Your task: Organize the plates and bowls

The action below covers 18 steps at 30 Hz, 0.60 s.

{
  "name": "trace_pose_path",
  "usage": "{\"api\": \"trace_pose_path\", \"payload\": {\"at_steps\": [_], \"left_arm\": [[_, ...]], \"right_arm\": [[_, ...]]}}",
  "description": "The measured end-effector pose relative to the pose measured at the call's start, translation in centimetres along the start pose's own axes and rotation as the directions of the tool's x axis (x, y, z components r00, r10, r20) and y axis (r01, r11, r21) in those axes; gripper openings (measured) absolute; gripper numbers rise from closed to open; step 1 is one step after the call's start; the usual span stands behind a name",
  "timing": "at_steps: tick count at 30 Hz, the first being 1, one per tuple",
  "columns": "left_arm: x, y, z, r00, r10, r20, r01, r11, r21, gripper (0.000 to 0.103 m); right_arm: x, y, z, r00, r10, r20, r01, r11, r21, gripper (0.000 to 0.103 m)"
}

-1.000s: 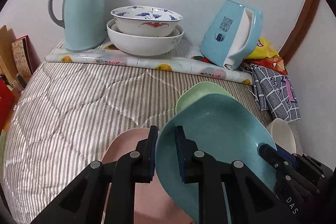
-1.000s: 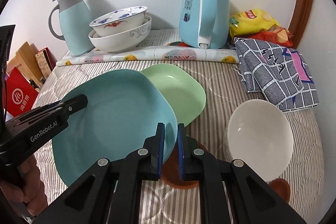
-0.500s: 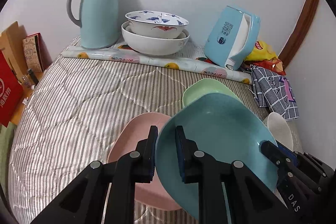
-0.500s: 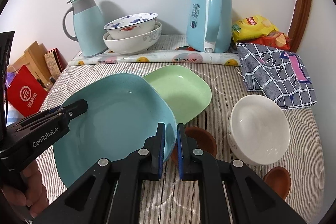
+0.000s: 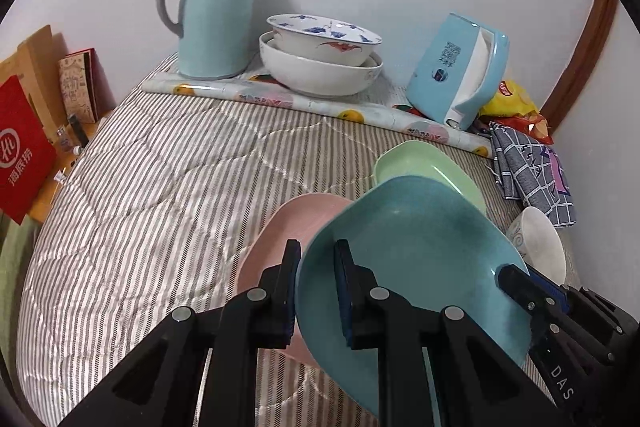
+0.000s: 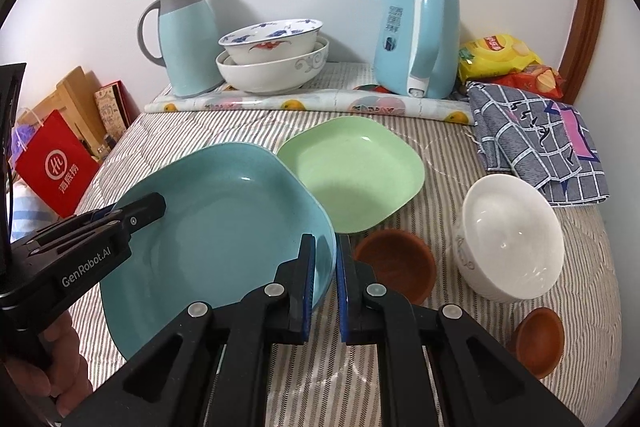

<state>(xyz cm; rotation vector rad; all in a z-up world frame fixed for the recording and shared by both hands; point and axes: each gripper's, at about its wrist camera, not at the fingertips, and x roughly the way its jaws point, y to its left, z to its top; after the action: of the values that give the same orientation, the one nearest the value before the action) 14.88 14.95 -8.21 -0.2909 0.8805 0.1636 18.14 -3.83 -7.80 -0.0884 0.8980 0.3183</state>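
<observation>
Striped quilted bedding (image 6: 224, 131) covers the surface I work over; whether a bed or a tabletop lies beneath I cannot tell. A white wall stands behind.

Step in hand: I carry the teal plate (image 6: 224, 223) with both grippers. Left gripper (image 5: 316, 287) pinches its left rim; right gripper (image 6: 325, 279) pinches its near-right rim. The plate is lifted, tilted, overlapping the pink plate (image 5: 296, 223) below it and the edge of the green plate (image 6: 352, 171).

Next move, my judgement: lower the teal plate onto one of those plates to start a stack. This calls for levelling it, centring it, and opening both grippers together so it does not tip.

Containers:
- White bowl (image 6: 510, 239): empty, on the bedding at right.
- Two brown dishes (image 6: 396, 263), (image 6: 538, 341): apparently empty.
- Patterned bowl (image 6: 272, 41) nested in a larger white bowl (image 6: 276, 73) at the back, beside the thermos jug (image 6: 182, 39) and kettle (image 6: 420, 35).
- Green plate: empty.
</observation>
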Motion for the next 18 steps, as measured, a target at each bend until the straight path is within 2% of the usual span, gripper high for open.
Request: {"api": "trace_pose_path", "payload": {"at_steps": [18], "left_arm": [[1.6,3.6,-1.5,0.998,0.052,-0.045,-0.055,0.996,-0.068,0.017]], "right_arm": [[3.1,3.4,-1.3,0.997,0.008,-0.071,-0.014,0.997,-0.076,0.009]]}}
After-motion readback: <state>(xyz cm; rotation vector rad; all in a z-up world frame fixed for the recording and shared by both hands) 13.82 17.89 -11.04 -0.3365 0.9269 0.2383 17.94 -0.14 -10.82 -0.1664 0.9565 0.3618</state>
